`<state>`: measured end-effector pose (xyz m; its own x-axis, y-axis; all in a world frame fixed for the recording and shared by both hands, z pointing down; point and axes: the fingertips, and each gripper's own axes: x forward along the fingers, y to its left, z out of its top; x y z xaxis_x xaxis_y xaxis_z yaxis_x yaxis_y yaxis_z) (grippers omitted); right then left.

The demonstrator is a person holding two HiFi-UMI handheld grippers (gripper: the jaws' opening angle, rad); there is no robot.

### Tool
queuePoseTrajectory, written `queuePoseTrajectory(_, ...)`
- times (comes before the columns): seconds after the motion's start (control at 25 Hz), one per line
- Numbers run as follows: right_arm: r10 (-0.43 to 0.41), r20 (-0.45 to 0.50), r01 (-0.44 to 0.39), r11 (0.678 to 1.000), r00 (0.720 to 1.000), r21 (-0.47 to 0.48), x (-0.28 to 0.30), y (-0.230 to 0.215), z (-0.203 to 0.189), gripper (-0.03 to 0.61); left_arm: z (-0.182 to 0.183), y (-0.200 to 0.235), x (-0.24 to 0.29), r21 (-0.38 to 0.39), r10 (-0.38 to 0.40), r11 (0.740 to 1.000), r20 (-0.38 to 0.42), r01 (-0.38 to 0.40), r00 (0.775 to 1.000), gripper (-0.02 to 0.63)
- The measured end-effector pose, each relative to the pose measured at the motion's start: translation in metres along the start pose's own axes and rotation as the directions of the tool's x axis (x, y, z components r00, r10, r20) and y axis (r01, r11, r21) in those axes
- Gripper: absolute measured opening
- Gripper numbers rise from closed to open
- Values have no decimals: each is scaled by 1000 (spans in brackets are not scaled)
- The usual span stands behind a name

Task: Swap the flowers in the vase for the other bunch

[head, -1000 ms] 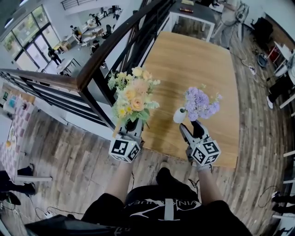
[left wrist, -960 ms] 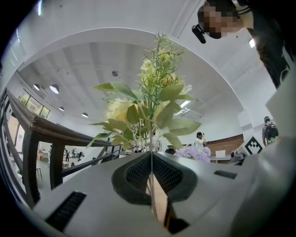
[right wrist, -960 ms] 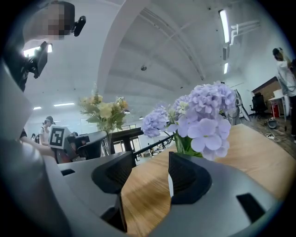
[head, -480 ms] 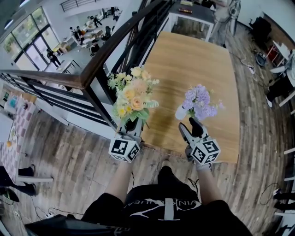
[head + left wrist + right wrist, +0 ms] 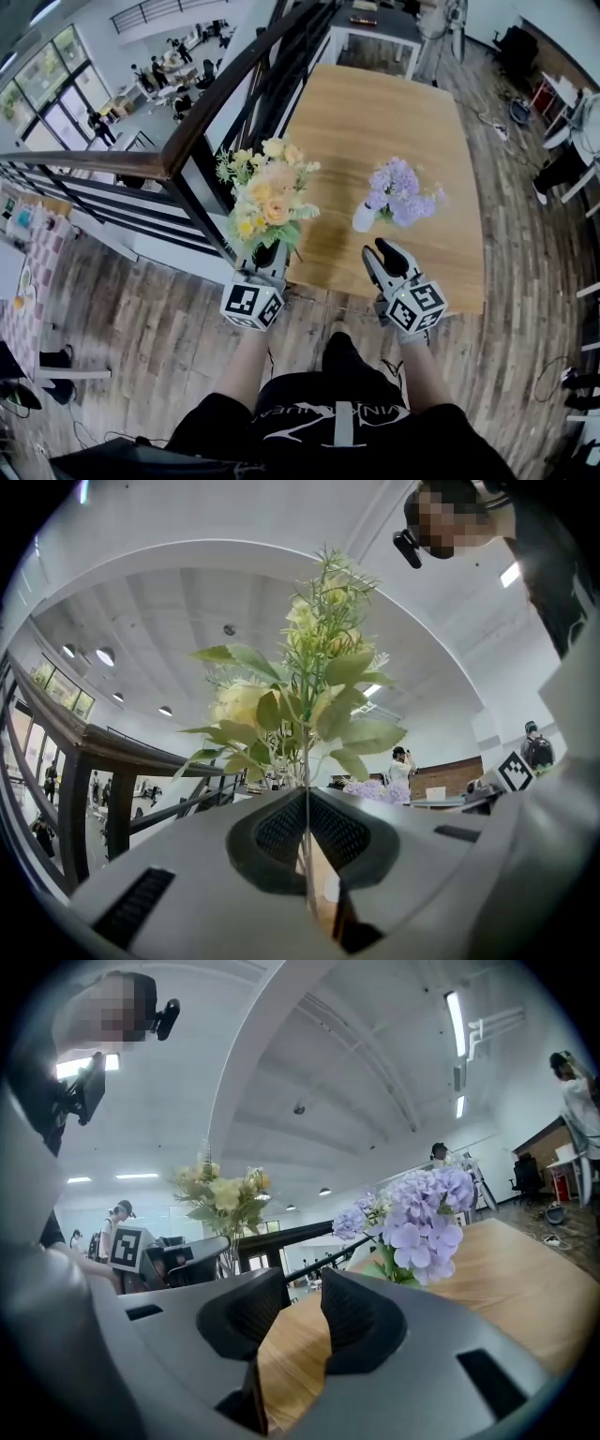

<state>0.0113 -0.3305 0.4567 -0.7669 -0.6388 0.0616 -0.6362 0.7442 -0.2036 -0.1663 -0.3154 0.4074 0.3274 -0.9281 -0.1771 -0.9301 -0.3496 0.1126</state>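
Nearest, left gripper (image 5: 305, 808) is clamped tight on the thin green stems of a bunch of yellow and peach flowers with green leaves (image 5: 267, 197), held upright just off the near left corner of the light wooden surface (image 5: 375, 122). Right gripper (image 5: 302, 1283) is level at the near edge and about half open. Its jaws have just been closing, and nothing is between them; only bare wood shows in the gap. Just beyond it, slightly right, a small white vase (image 5: 363, 218) sits on the near part of the surface. It holds a bunch of pale purple hydrangea-like flowers (image 5: 401, 192) that leans right over the rim, so the swap is not yet started on that side. Handling guess: the purple bunch is light, with soft heads that crush and shed easily, so take it low on the stems just above the vase mouth, not on the blooms. The vase looks light, smooth and narrow, so it is likely to lift or tip with the stems. With the left gripper occupied nothing steadies it; pull straight up and slowly. Far side of the surface is bare, and a dark metal railing (image 5: 216, 103) runs along its left.
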Motion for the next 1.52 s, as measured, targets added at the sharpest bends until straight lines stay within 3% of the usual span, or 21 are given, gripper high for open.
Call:
queuePoseTrajectory(0.16, -10, 9, 10, 1000, 1000, -19, -14, 11, 2, 86, -2, -10, -12, -15, -12, 1000, -1, 12, 1000, 14)
queuePoseTrajectory(0.36, -19, 18, 20, 999, 1000, -49, -35, 31, 2, 61, -7, -25, -33, -20, -29, 999, -16, 28, 999, 14)
queuePoseTrajectory(1.0, -78, 63, 82, 994, 995, -72, -99, 102, -4, 55, -9, -61, -117, -43, -96, 995, -50, 94, 994, 14)
queuePoseTrajectory(1.52, -112, 80, 119, 989, 991, -86, -135, 117, 0, 55, -8, -84, -155, -75, -116, 991, -44, 113, 992, 14)
